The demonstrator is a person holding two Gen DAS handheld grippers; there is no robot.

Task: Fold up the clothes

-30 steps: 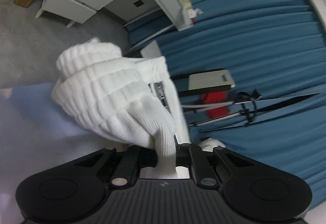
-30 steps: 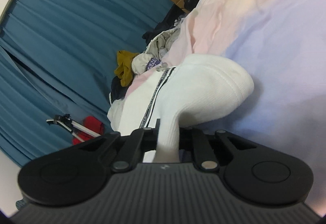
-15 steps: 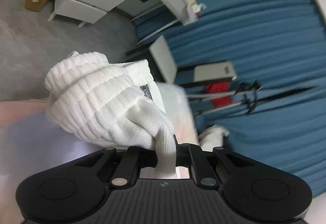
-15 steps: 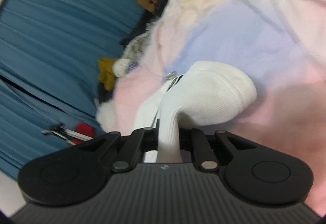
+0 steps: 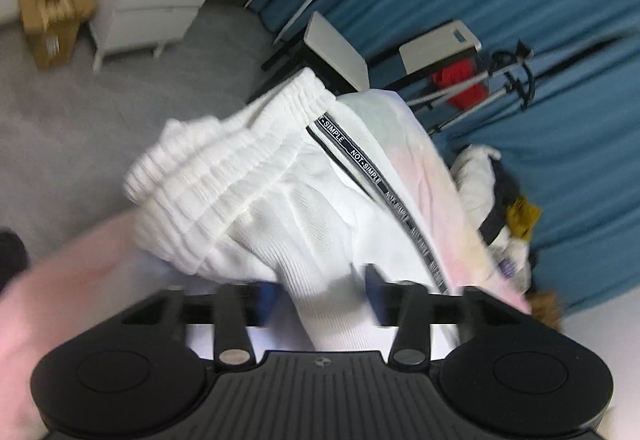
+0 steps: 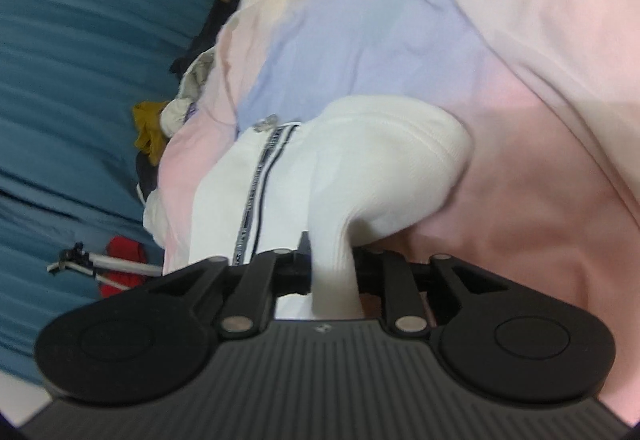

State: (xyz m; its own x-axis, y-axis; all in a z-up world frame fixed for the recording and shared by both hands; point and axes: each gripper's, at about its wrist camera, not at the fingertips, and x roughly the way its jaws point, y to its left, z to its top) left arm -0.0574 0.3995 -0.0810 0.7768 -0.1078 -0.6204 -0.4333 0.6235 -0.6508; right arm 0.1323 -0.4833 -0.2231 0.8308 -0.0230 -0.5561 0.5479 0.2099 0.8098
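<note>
And the left gripper (image 5: 322,294) has just been opening: its jaws stand well apart now, with a thick tongue of the white ribbed knit trousers (image 5: 280,192) running between them, and the blue pads (image 5: 374,294) show clear of the cloth on either side. That looks like a release, not a grip. Straight ahead of this gripper and a little to its left sits the gathered elastic waistband (image 5: 240,156), bunched and blurred; the black printed side stripe (image 5: 360,160) runs away from the jaws, ahead and to the right.

Over on the other side, the right gripper (image 6: 332,272) is narrow. Its jaws have just been easing apart too, yet a white fold of the trousers (image 6: 384,168) stands squeezed between them, so this one has not let go. The garment's folded end humps up directly in front of it, resting on the pastel pink and lilac bedsheet (image 6: 520,120), with the stripe (image 6: 260,192) trailing off ahead and left.

So here's the key line: the trousers' long axis runs between the two grippers, waistband end at the left, folded end at the right, both bunches right at the fingertips. The right one looks the last holder, so its release likely sets the fold down. The pile of other clothes (image 6: 160,120) waits far ahead, near the blue curtain (image 6: 80,40).
</note>
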